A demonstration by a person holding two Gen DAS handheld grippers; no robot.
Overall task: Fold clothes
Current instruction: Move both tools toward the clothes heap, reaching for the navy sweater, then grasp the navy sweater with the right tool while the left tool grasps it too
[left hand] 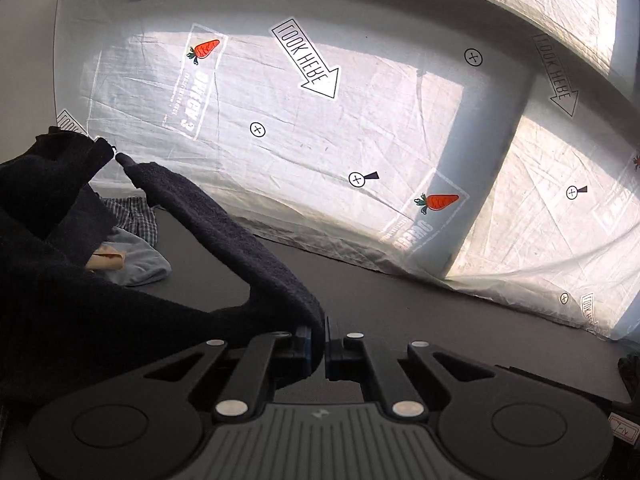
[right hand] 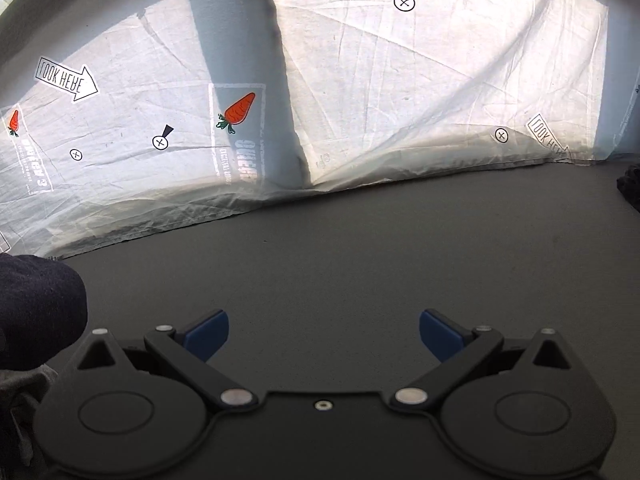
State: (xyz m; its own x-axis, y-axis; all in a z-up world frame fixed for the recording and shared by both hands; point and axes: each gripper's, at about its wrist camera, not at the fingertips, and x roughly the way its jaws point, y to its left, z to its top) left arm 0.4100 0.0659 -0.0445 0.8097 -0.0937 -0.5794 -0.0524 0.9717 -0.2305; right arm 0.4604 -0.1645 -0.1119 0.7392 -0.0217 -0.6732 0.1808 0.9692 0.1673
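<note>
My left gripper (left hand: pixel 319 344) is shut on the edge of a dark navy towel-like cloth (left hand: pixel 224 224), which rises in a long strip from the jaws toward the upper left and bunches at the left side. My right gripper (right hand: pixel 324 332) is open and empty, low over the grey table (right hand: pixel 360 248). A lump of the same dark cloth (right hand: pixel 36 308) shows at the left edge of the right wrist view, beside the right gripper.
A pile of other clothes lies at the left in the left wrist view: a plaid piece (left hand: pixel 132 210) and a light blue piece (left hand: pixel 140 260). A white printed sheet (left hand: pixel 320 140) backs the table. A dark object (right hand: pixel 630 188) sits at the far right edge.
</note>
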